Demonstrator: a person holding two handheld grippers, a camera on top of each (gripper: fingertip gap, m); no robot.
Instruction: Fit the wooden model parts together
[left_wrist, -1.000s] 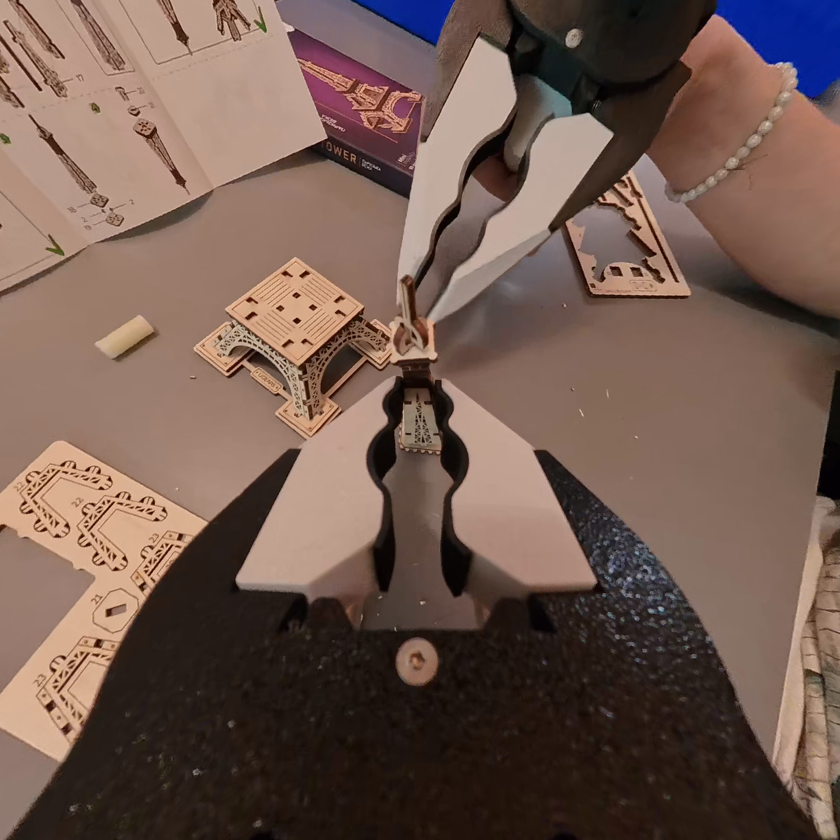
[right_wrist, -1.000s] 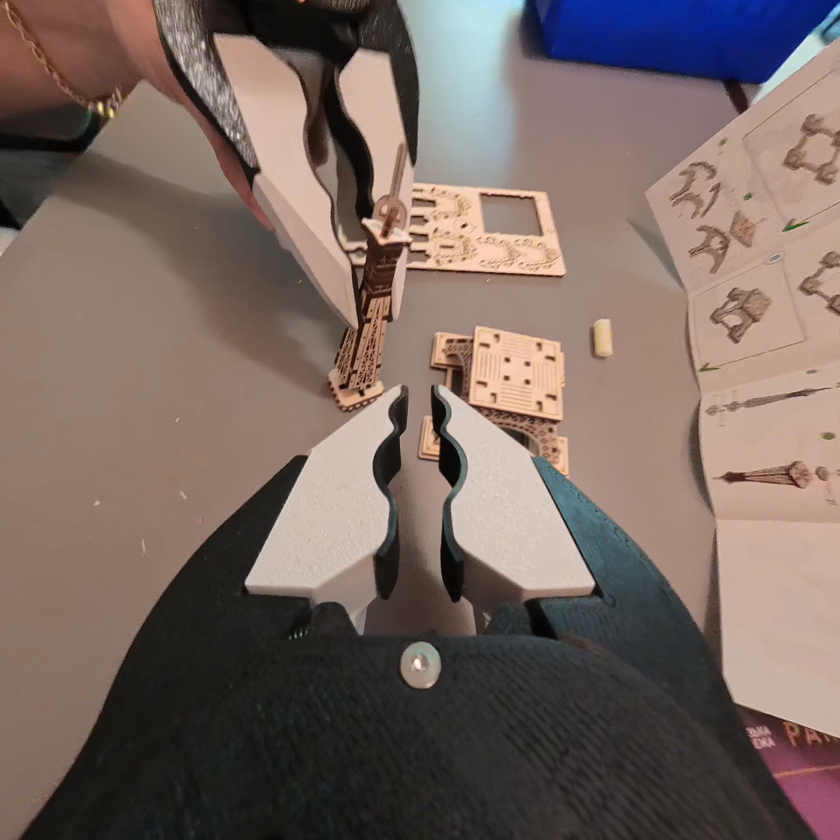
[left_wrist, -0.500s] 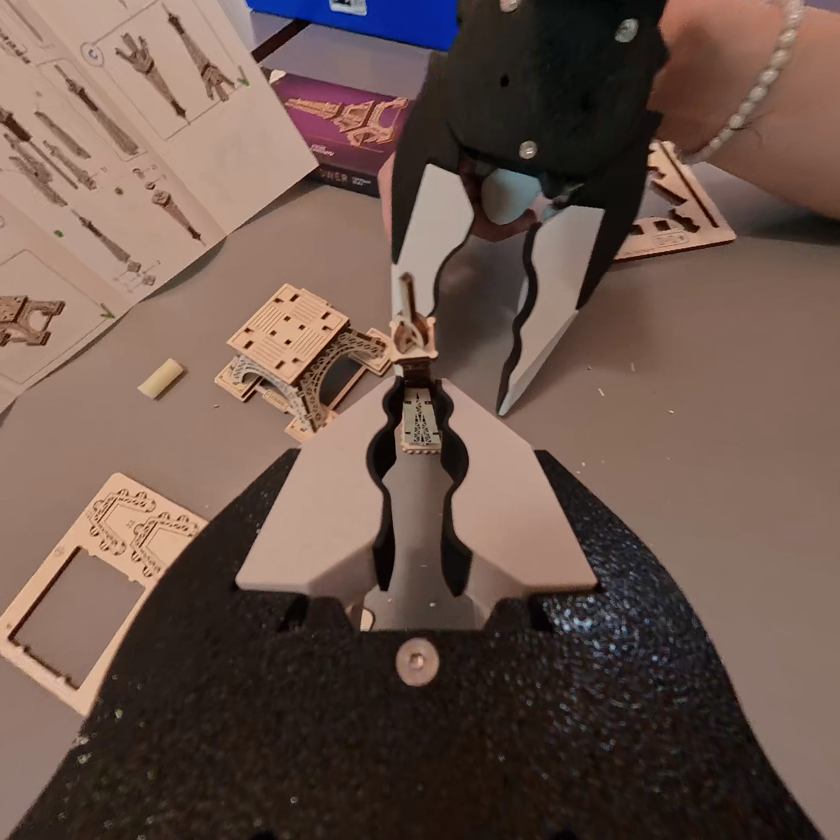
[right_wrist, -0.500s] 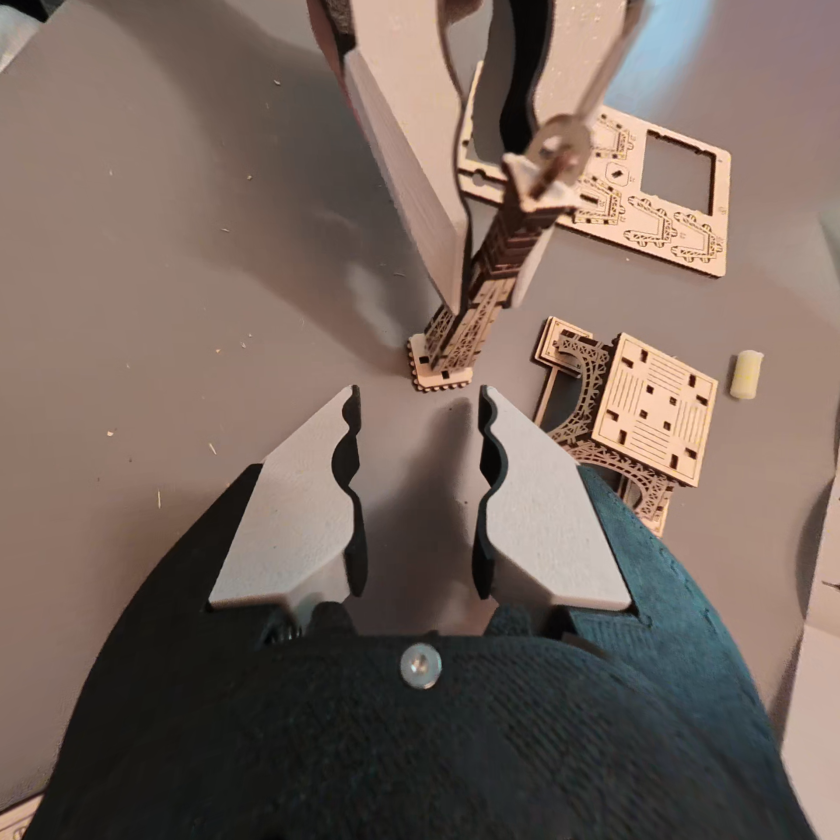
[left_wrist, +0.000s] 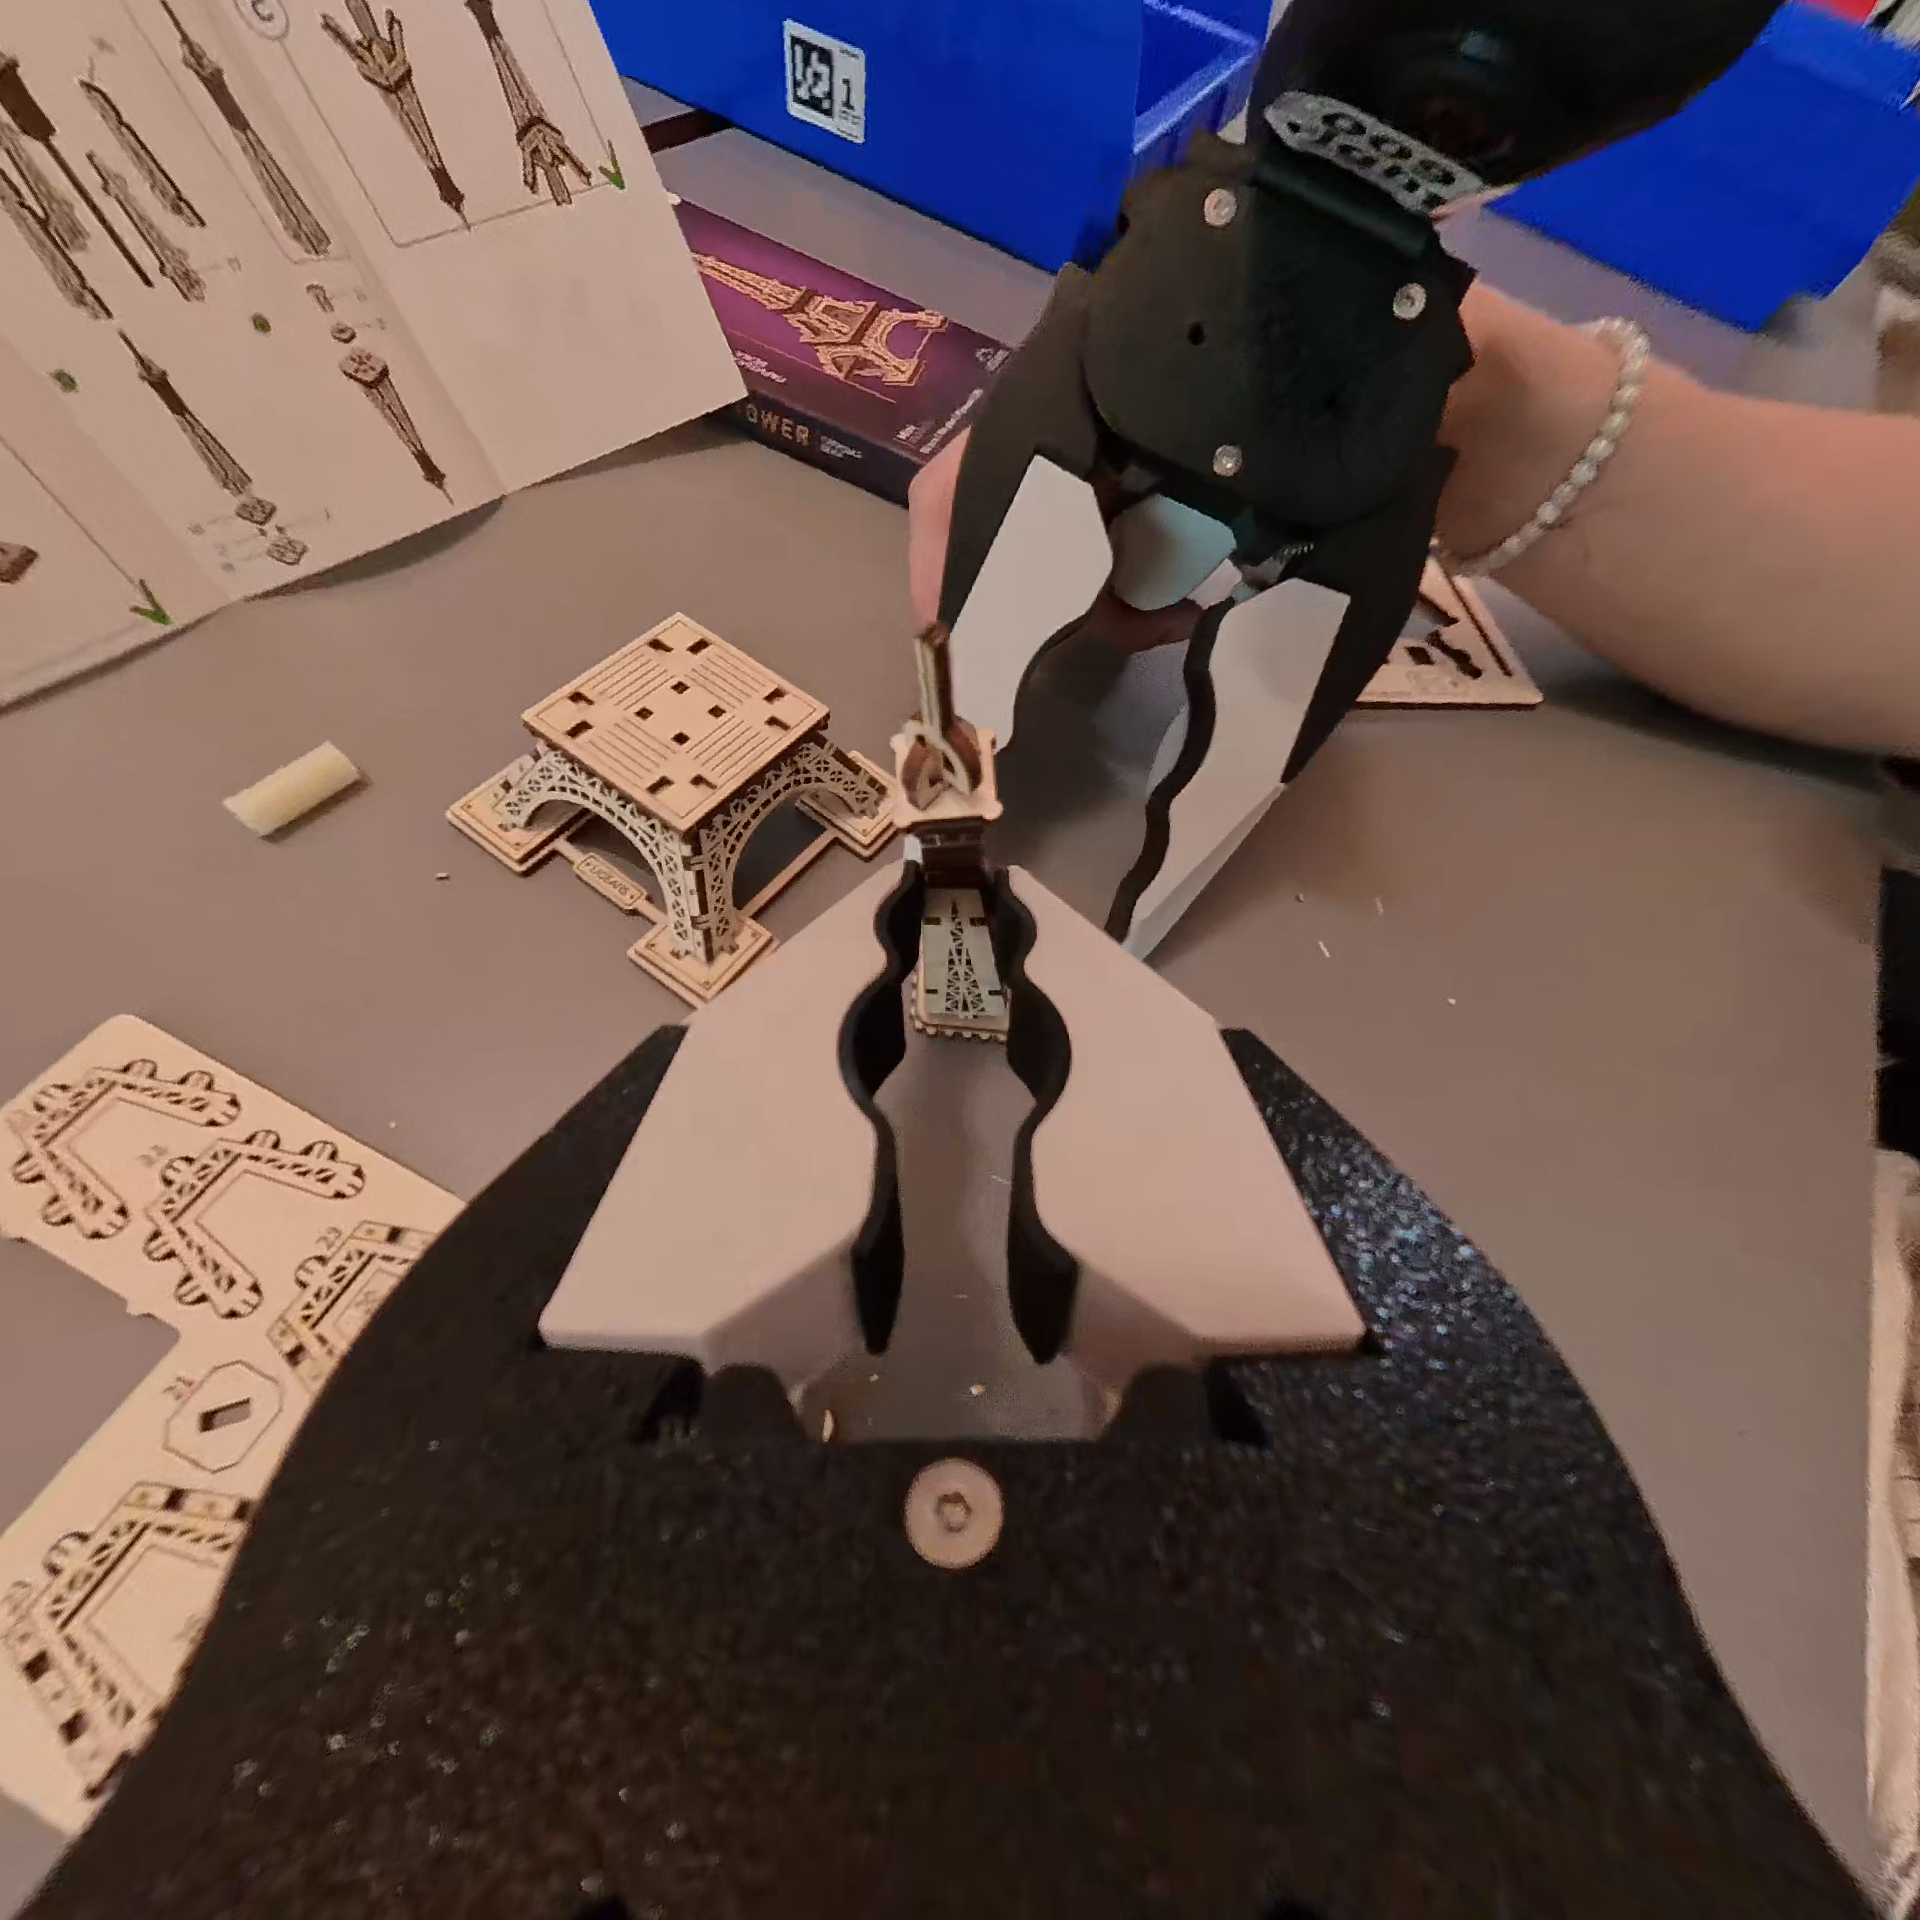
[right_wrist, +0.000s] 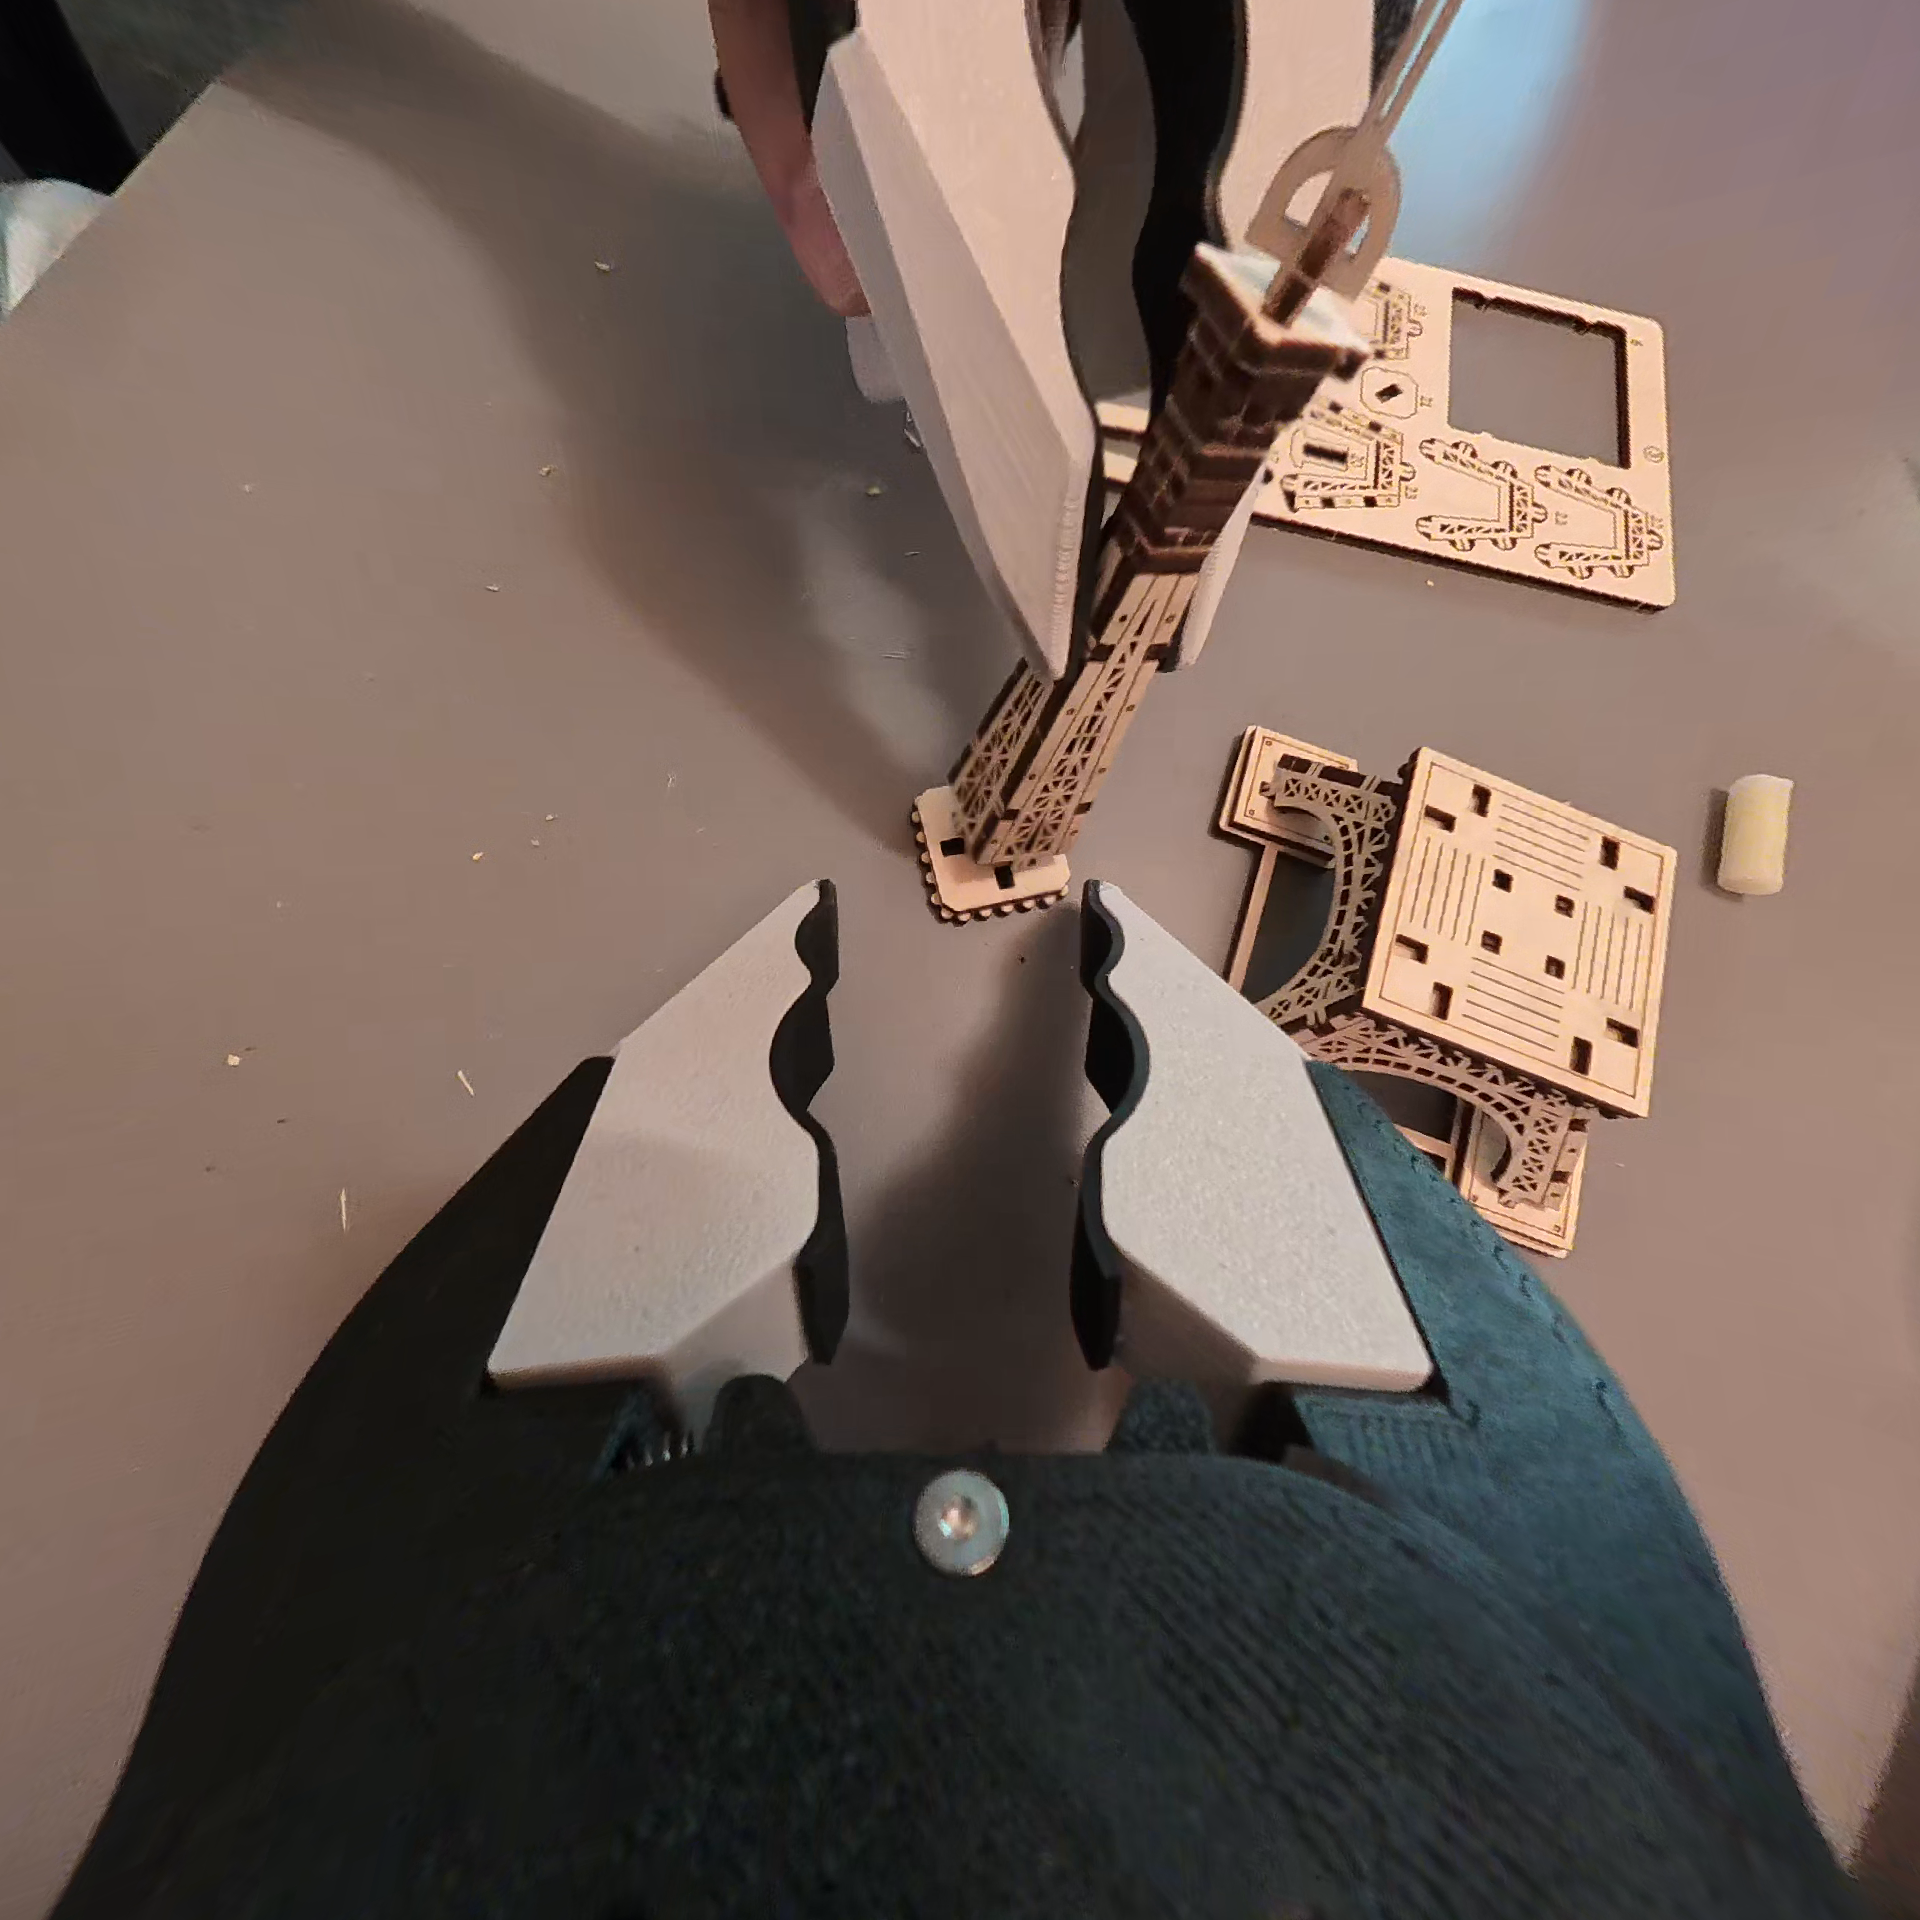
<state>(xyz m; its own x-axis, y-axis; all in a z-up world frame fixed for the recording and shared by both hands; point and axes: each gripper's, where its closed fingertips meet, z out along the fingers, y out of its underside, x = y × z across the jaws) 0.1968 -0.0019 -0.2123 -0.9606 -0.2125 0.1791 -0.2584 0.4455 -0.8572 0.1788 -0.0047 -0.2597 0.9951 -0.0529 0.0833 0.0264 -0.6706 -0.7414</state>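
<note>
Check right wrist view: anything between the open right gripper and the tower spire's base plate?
Nothing: in the right wrist view only bare grey table separates the right gripper from the tower spire, whose base plate sits just beyond the fingertips.

**Open bench on one side, model parts on the other**

In the right wrist view, the bench (right_wrist: 364, 727) left of the tower spire (right_wrist: 1049, 769) is bare apart from crumbs. To its right the arched base (right_wrist: 1496, 935) stands near; farther off lies the part sheet (right_wrist: 1538, 499). The left gripper (right_wrist: 1122, 644) clamps the spire from above; the right gripper (right_wrist: 956, 904) gapes just short of its foot.
</note>
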